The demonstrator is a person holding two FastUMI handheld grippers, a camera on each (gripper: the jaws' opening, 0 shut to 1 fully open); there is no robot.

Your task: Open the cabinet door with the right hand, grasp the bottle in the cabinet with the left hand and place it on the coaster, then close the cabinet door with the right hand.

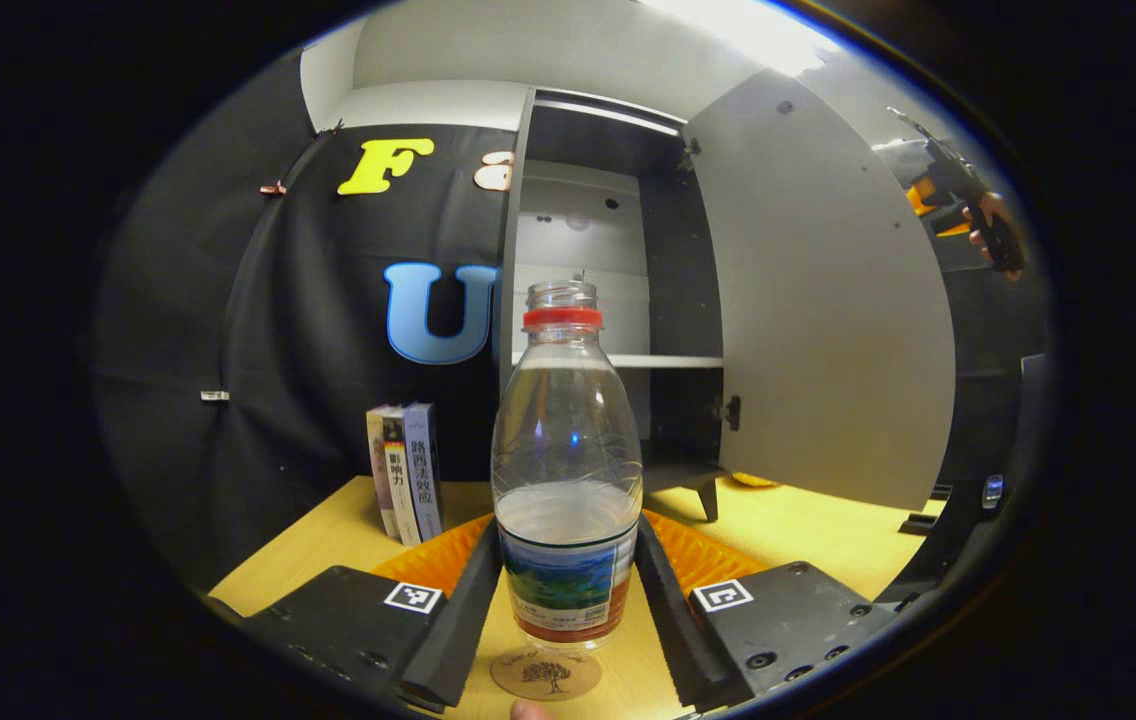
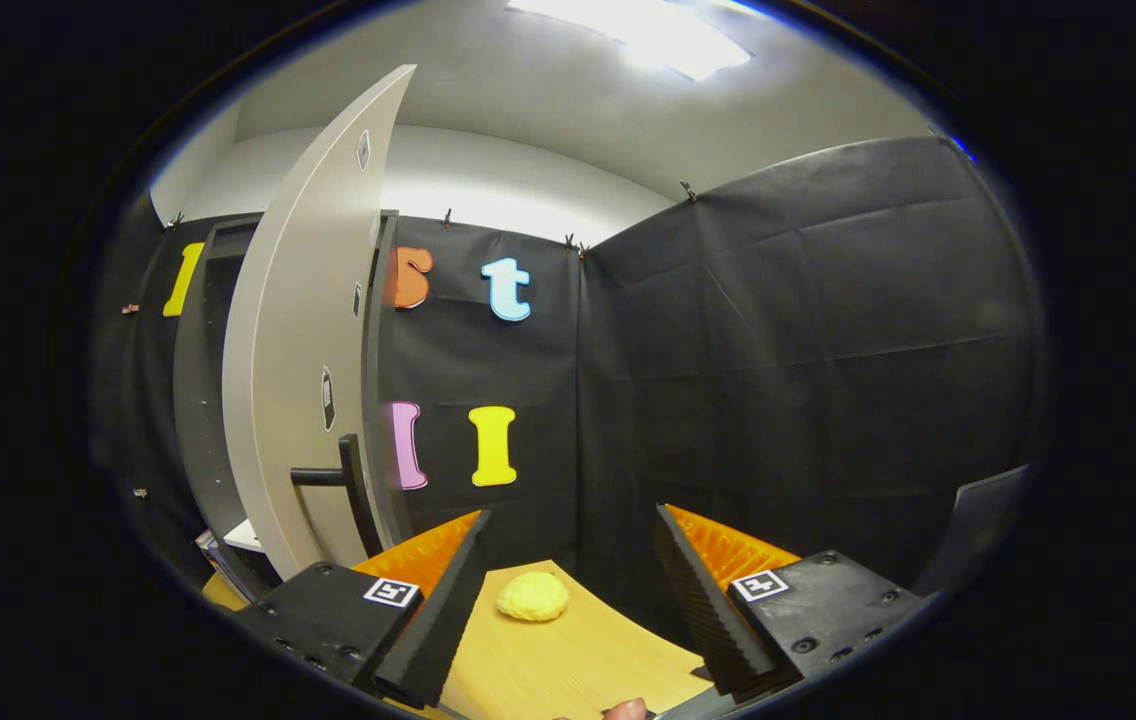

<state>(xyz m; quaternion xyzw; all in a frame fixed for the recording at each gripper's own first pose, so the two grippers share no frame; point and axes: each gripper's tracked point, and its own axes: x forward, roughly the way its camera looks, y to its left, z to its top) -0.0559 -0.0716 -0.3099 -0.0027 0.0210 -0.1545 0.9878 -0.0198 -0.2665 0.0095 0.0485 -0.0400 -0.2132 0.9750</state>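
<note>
Your left hand-held gripper [image 1: 568, 600] is pinching the bottle [image 1: 567, 470]: both fingers press against its lower body, one on each side of the label. The bottle stands upright, has no cap, carries a red ring at the neck, and is partly filled with clear liquid. Its base sits just behind the round wooden coaster [image 1: 545, 674], which lies on the bench [image 1: 808, 530] at the near edge; whether the base touches the coaster or the bench, you cannot tell from here.

Taking the cabinet [image 1: 608, 290] as your landmark: it stands behind the bottle with its door [image 1: 818, 300] swung wide open to the right, a pale shelf visible inside. Left of the cabinet, a few books [image 1: 405, 485] stand upright on the bench against the booth wall. Beyond the open door's far edge, in the left gripper view, your other hand [image 1: 993, 235] holds its gripper well apart from the bottle.

Your right hand-held gripper [image 2: 568, 600] is spread, with nothing between its fingers. In the right gripper view the cabinet door [image 2: 298, 330] shows edge-on to the left, its dark handle [image 2: 343, 480] sticking out near the gripper's fingers without touching them. A small yellow lump [image 2: 532, 596] lies on the bench [image 2: 568, 670] right of the door, between the spread fingers but farther off.
</note>
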